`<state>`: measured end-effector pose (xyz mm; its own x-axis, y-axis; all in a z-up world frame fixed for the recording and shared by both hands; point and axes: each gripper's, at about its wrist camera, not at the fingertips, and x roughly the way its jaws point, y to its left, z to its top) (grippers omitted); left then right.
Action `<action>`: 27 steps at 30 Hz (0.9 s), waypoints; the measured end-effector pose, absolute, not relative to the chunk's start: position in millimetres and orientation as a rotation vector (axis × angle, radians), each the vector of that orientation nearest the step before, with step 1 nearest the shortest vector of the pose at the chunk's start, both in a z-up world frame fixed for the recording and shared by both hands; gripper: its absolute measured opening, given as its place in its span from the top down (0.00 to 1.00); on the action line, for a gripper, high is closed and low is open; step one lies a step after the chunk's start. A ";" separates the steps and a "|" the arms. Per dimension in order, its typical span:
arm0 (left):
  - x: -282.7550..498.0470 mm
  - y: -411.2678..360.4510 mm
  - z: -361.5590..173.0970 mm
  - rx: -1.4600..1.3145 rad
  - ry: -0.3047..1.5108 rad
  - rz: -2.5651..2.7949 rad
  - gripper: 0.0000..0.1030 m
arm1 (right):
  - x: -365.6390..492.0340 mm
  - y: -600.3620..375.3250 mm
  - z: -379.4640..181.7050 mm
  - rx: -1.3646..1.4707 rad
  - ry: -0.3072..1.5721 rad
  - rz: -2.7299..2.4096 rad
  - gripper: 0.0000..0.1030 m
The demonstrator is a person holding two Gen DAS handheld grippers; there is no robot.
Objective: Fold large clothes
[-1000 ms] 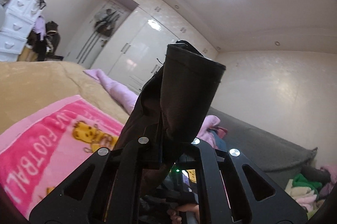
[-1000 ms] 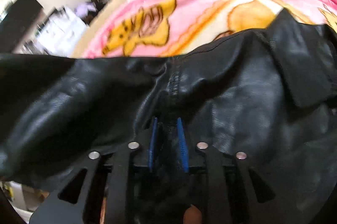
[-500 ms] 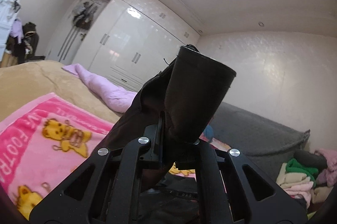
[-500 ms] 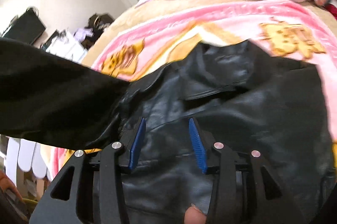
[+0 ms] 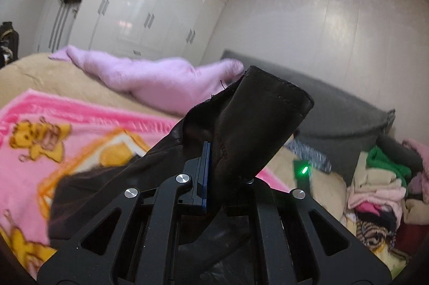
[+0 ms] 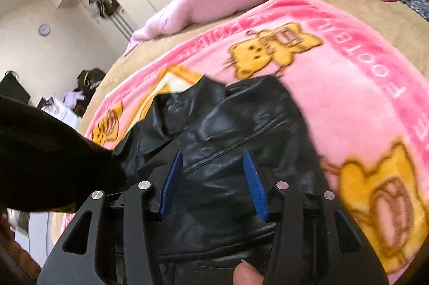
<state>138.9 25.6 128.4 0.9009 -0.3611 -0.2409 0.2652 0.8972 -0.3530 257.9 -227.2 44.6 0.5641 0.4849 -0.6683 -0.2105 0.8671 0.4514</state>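
Note:
A black leather jacket (image 6: 230, 140) lies spread on a pink cartoon blanket (image 6: 362, 86) on the bed. Its sleeve (image 5: 257, 124) sticks up from my left gripper (image 5: 214, 169), which is shut on the cuff end; one blue pad shows beside the leather. In the right wrist view that same sleeve (image 6: 45, 164) stretches dark across the left edge. My right gripper (image 6: 213, 169) hovers over the jacket's body, its jaws opening, blue pads apart with nothing pressed between them. A fingertip shows at the bottom edge.
A lilac quilt (image 5: 150, 78) lies bunched at the far side of the tan bedspread (image 6: 356, 1). A grey headboard (image 5: 343, 113) runs behind it. Folded clothes (image 5: 375, 191) are piled at the right. White wardrobes (image 5: 139, 11) line the back wall.
My right gripper let go of the jacket, opened and pulled back up, so more blanket shows. My left gripper swung sideways with the sleeve still clamped, its view dropping from ceiling to bed.

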 end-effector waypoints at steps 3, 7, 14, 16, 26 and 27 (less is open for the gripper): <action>160.7 2.2 103.9 -0.309 0.398 -0.365 0.99 | 255.3 -247.2 52.3 0.374 0.855 0.403 0.48; 182.7 -18.5 71.6 -0.303 0.507 -0.395 0.98 | 254.5 -275.1 58.0 0.421 0.826 0.377 0.44; 203.8 -51.0 11.8 -0.284 0.698 -0.449 0.94 | 254.9 -311.7 47.6 0.556 0.867 0.365 0.41; 204.2 -58.5 3.0 -0.260 0.730 -0.450 0.91 | 253.4 -313.6 39.7 0.620 0.903 0.413 0.24; 193.9 -70.5 -24.6 -0.170 0.821 -0.426 0.65 | 245.6 -280.3 -3.4 0.710 1.122 0.568 0.19; 191.3 -70.2 -24.8 -0.165 0.819 -0.425 0.62 | 244.4 -275.3 -3.1 0.688 1.124 0.560 0.21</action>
